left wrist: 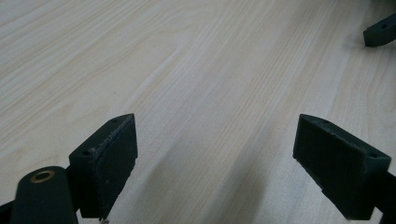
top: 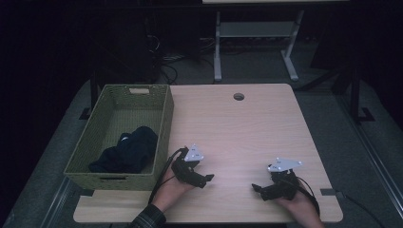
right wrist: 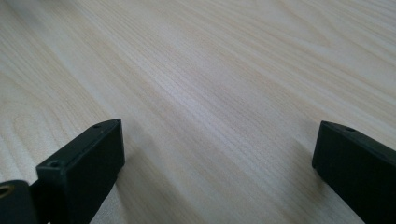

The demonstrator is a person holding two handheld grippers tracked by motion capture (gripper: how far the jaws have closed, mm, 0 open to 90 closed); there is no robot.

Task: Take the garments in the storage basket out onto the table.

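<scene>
Two hand-held grippers rest low on the wooden table (top: 247,128).
Left gripper (top: 205,179) and right gripper (top: 256,189) point inward, jaws wide, empty.

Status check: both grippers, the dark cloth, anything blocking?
Left gripper open, empty, low over the table. Right gripper open, empty, facing it. Dark cloth bunched inside the green basket. Nothing between the grippers.

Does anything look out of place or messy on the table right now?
Nothing stands out. The dark cloth lies bunched inside the green basket, and both grippers, left and right, rest open on the bare table.
</scene>
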